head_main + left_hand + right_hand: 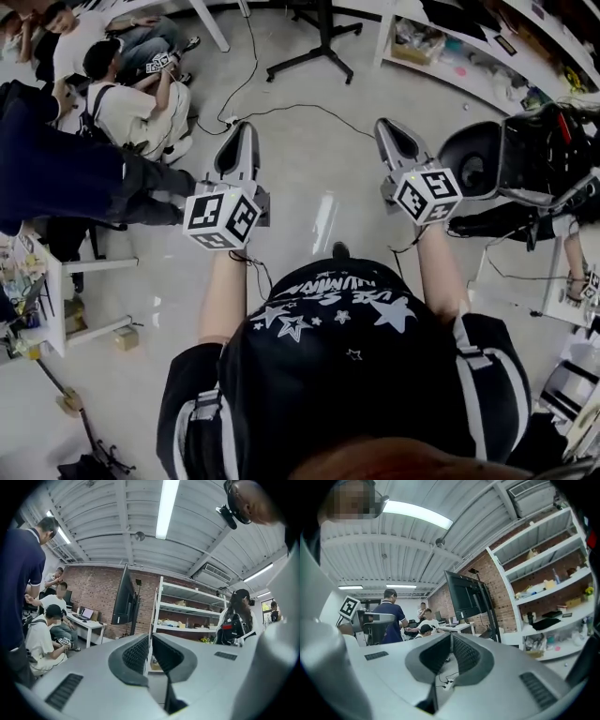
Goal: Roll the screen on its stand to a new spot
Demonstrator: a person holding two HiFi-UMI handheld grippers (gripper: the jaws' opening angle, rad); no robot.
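Note:
The black screen (124,597) stands on its dark wheeled stand some way ahead, before the brick wall; it also shows in the right gripper view (464,595). Only the stand's base legs (314,56) appear in the head view, at the top of the floor. My left gripper (241,128) and right gripper (389,127) are held side by side over the floor, pointing toward the stand and well short of it. Both have their jaws shut with nothing between them, as the left gripper (151,638) and right gripper (451,637) show close up.
Two people (141,94) sit on the floor at the left beside a standing person in dark blue (56,169). White shelves (469,47) line the right wall. A cable (281,108) crosses the floor. A dark chair and a bag (525,155) stand at the right.

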